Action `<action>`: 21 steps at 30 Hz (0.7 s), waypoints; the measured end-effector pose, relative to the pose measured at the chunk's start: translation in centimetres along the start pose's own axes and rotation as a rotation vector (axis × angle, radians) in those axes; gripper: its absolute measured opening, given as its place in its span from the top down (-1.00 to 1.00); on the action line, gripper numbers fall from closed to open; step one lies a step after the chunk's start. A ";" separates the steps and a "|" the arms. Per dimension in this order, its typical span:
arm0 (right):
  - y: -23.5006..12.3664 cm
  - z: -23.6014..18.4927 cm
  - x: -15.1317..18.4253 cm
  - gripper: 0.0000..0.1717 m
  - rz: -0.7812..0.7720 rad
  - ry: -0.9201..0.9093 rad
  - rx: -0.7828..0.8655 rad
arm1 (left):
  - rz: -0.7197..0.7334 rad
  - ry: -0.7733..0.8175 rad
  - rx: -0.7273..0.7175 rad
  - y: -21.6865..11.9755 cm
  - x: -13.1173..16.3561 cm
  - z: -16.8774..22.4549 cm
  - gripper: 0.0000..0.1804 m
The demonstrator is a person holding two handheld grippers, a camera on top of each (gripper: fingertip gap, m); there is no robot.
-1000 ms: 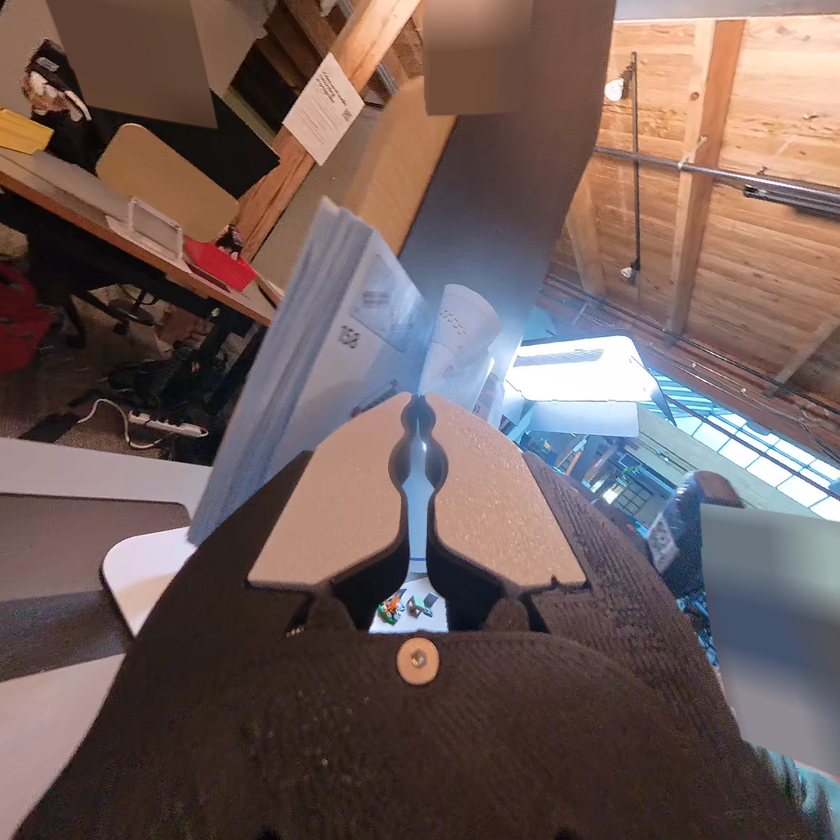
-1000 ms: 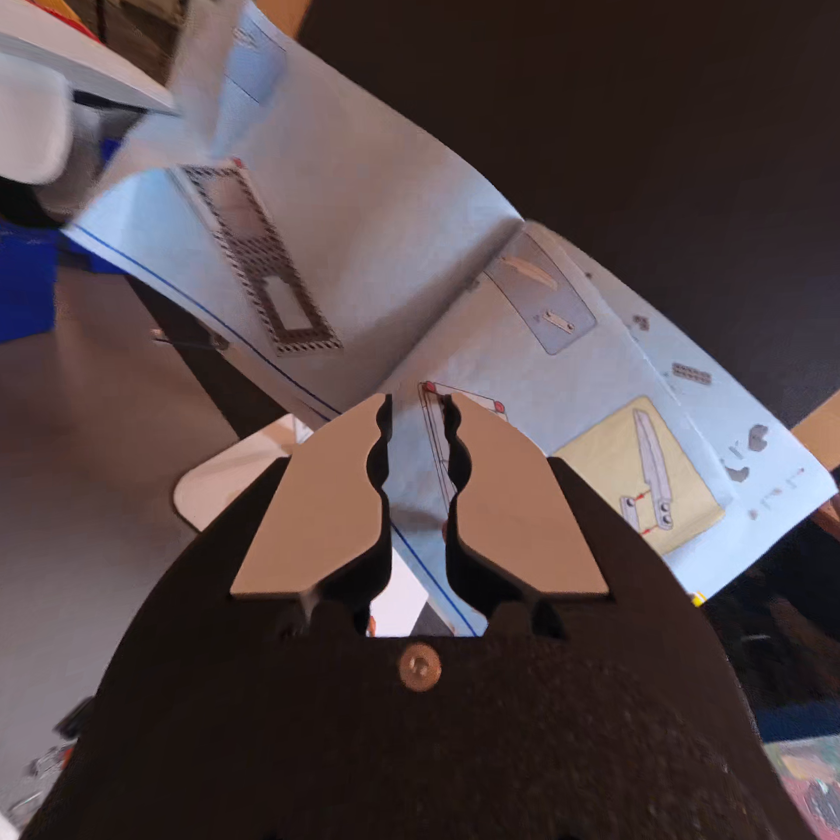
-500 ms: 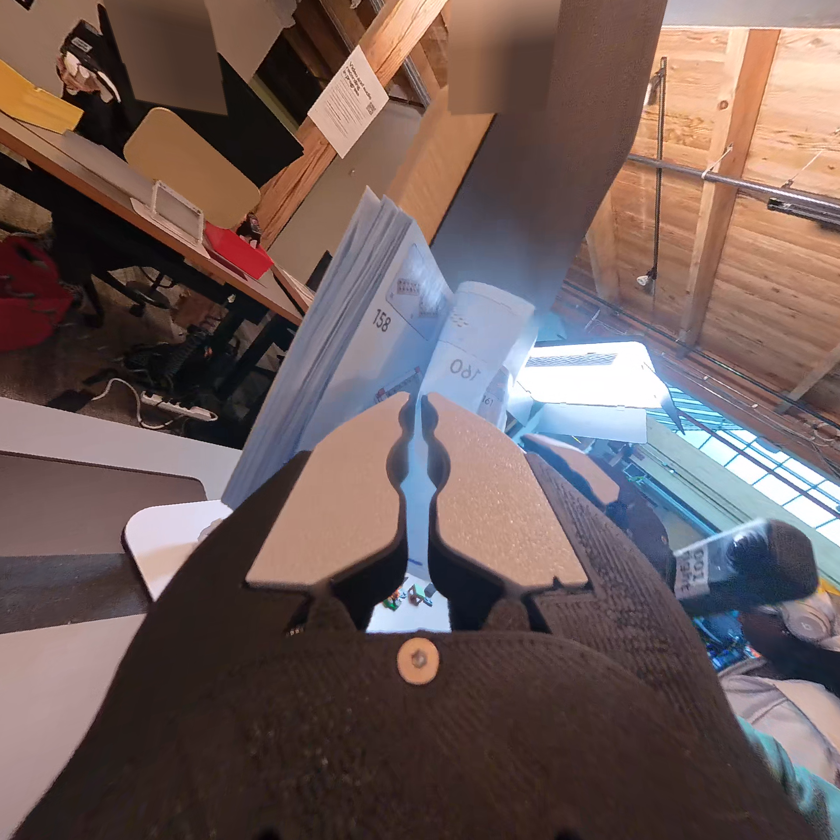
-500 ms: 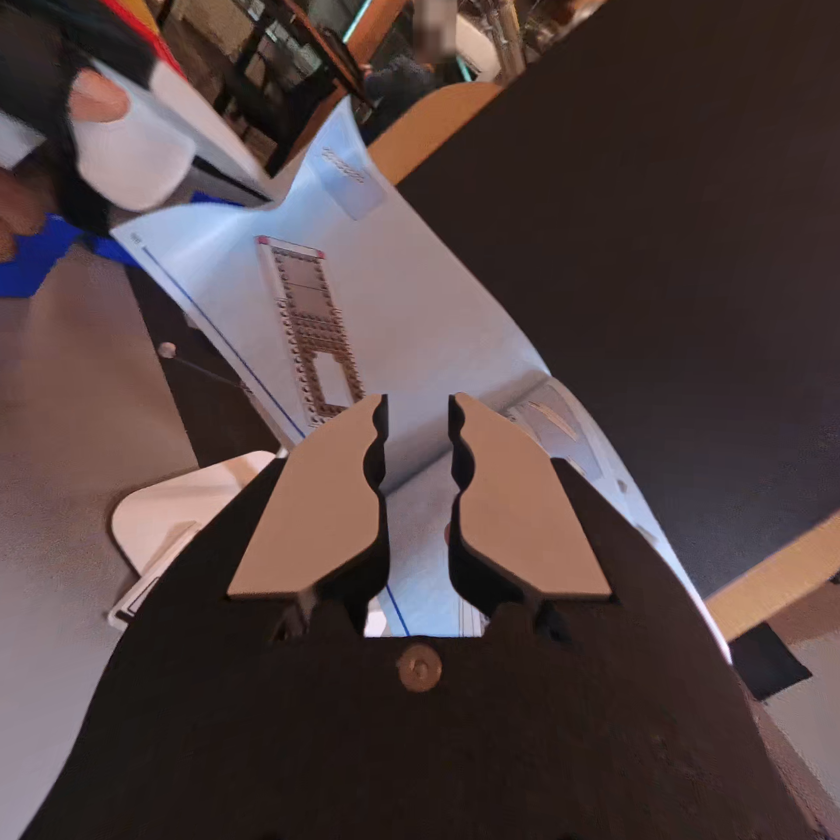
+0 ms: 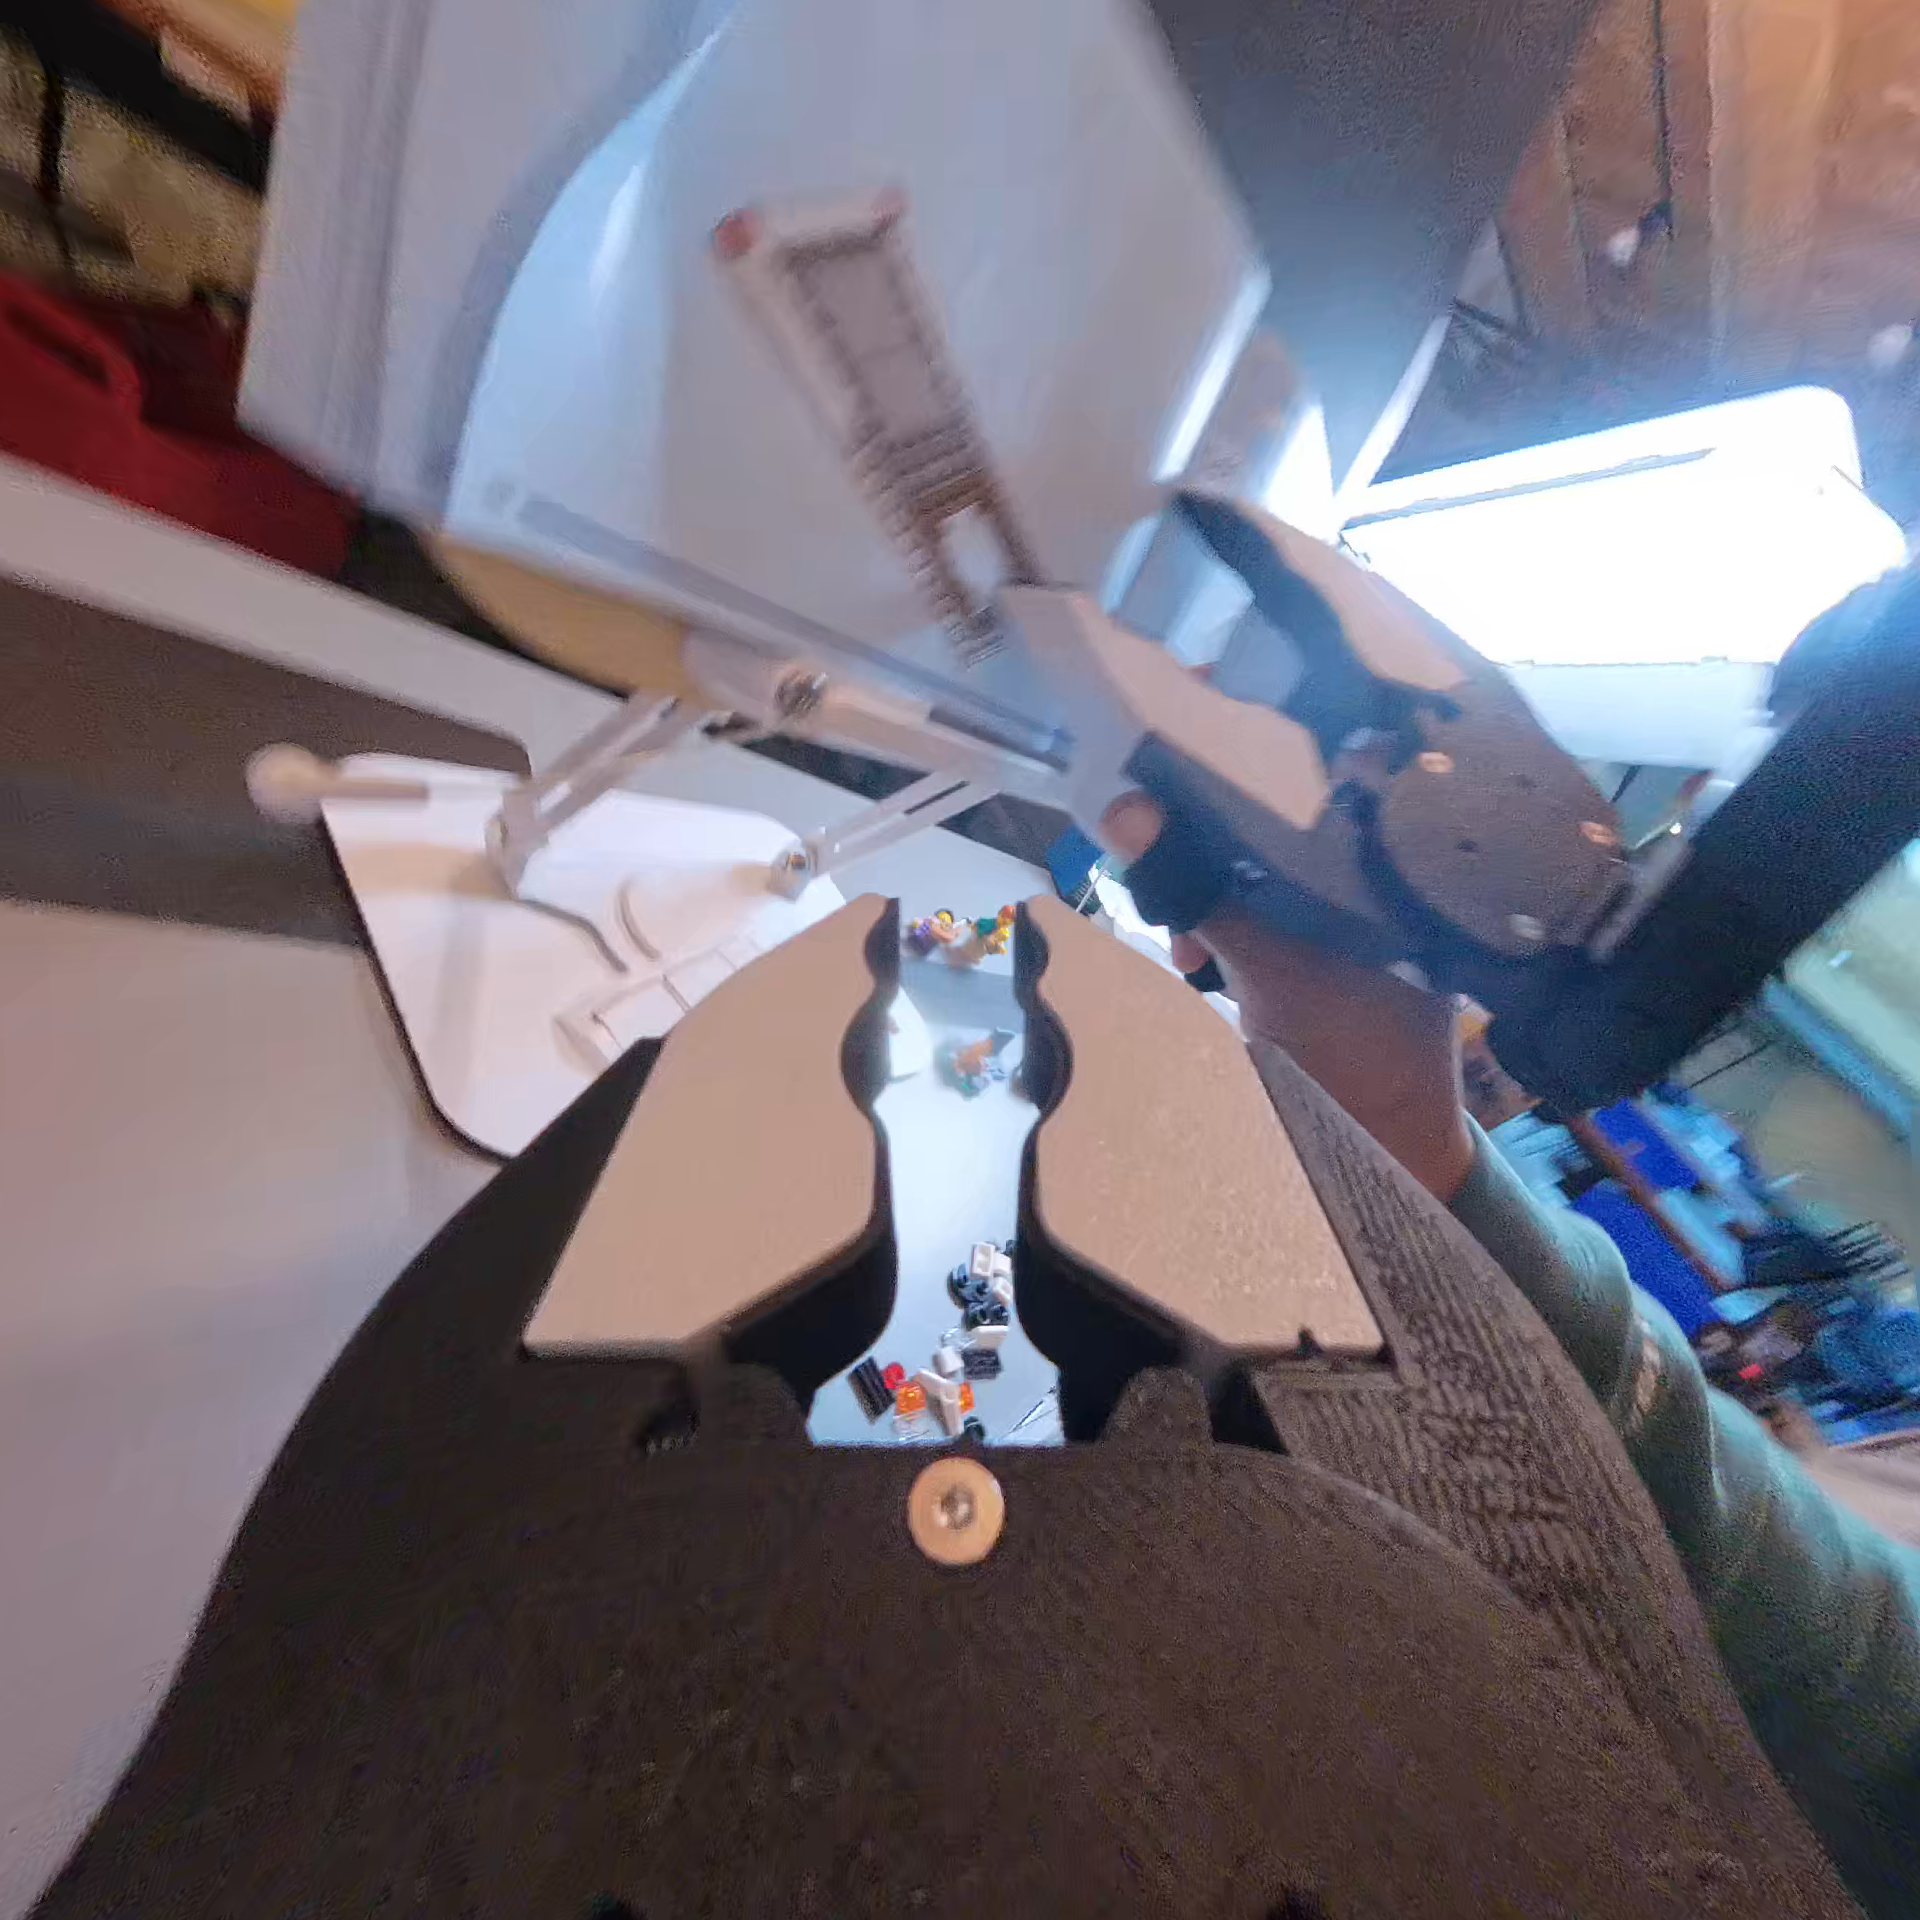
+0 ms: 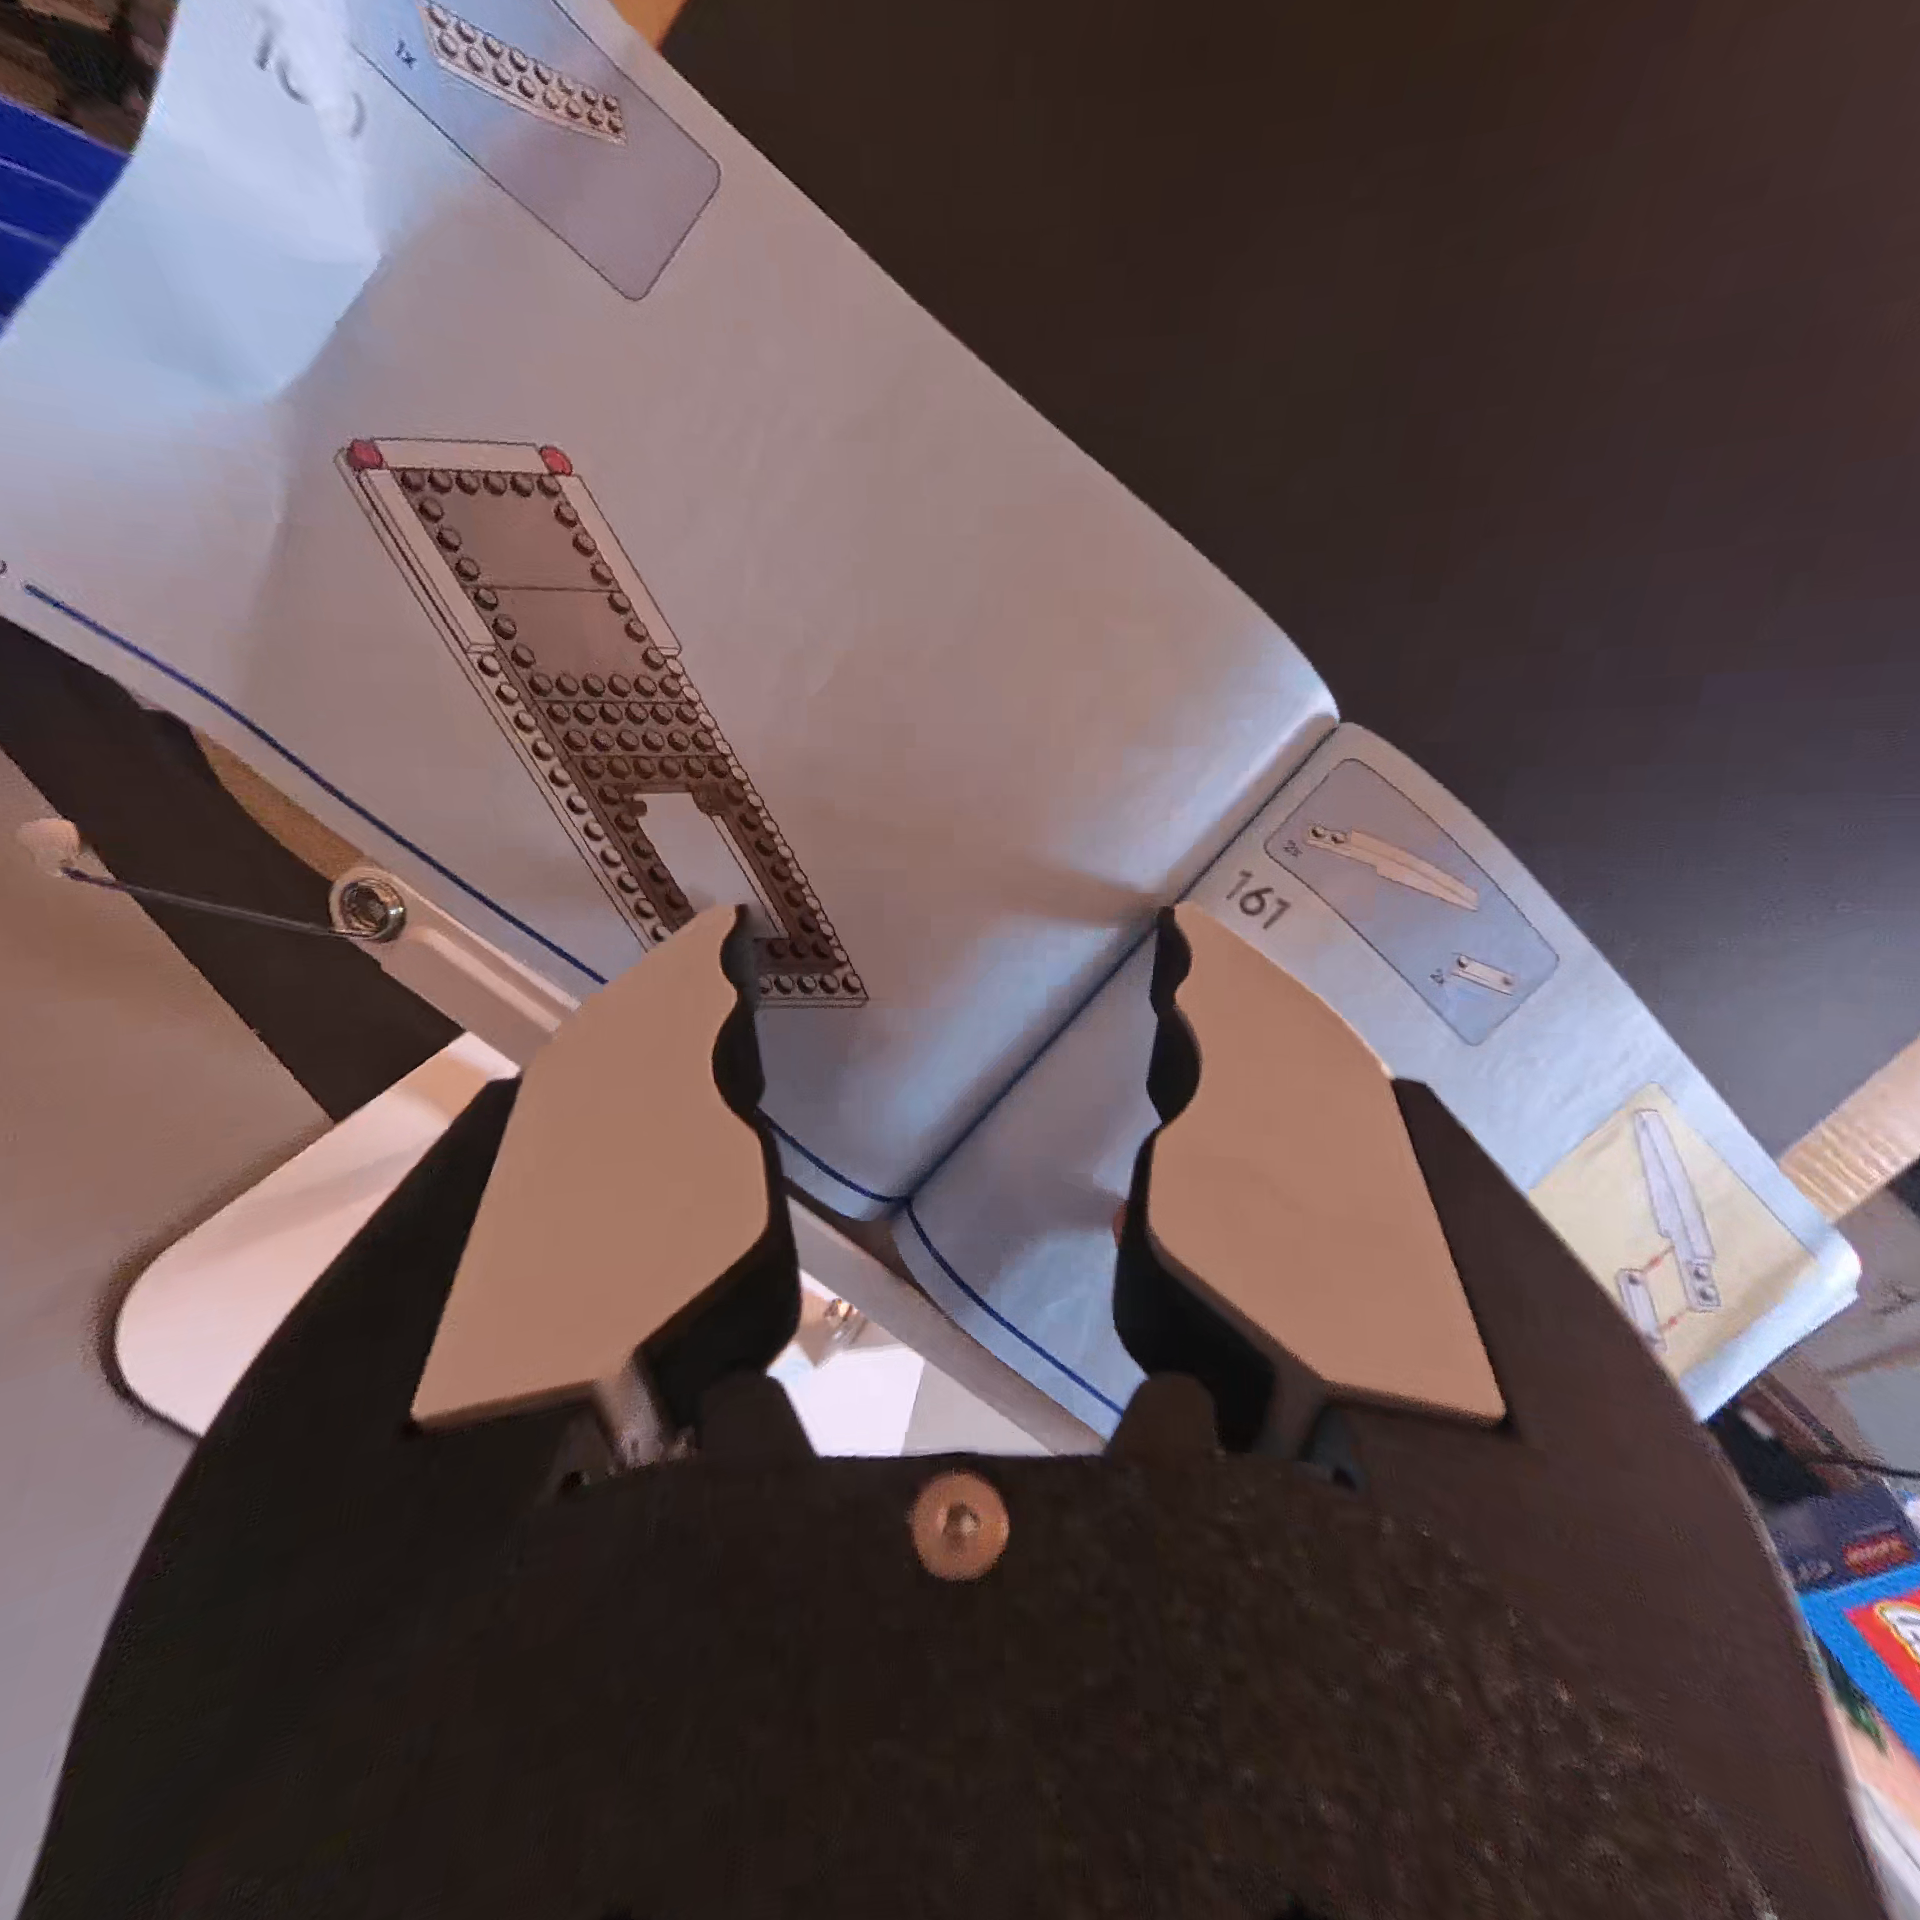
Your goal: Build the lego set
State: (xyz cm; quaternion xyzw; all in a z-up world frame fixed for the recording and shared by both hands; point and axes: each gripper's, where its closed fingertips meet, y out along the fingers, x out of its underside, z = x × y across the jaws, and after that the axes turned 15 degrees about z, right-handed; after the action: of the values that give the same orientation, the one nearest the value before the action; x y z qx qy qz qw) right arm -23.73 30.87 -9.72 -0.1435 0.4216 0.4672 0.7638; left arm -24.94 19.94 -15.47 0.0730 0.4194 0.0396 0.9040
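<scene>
Both tongs apart, seemingly unladen, instruction booklet nearby

The place looks like a workshop or maker studio in a timber-built hall. Warm wooden wall boards and beams rise at the upper right, with bright window panes beneath them. A pale counter carries a white folding stand propping an open building-brick instruction booklet, and loose small toy bricks and minifigures lie scattered on it. A blue toy-set box sits at the edge.
</scene>
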 end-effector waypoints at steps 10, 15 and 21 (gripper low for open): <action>0.6 0.0 0.5 -0.01 0.009 0.023 0.010 | 0.368 -0.579 -0.056 3.1 -2.2 -5.8 0.45; 0.6 -0.1 0.5 0.06 -0.004 -0.038 -0.044 | 0.458 -0.603 0.029 3.3 -3.6 -6.4 0.95; 1.1 -1.4 -0.5 0.13 -0.001 -0.102 -0.089 | 0.520 -0.485 -0.058 1.9 -2.9 -4.7 0.97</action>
State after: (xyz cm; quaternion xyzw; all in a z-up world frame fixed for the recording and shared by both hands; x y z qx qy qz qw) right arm -25.47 30.34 -9.98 -0.1534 0.3609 0.4919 0.7773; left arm -30.40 21.91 -15.97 0.1590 0.1585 0.2615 0.9387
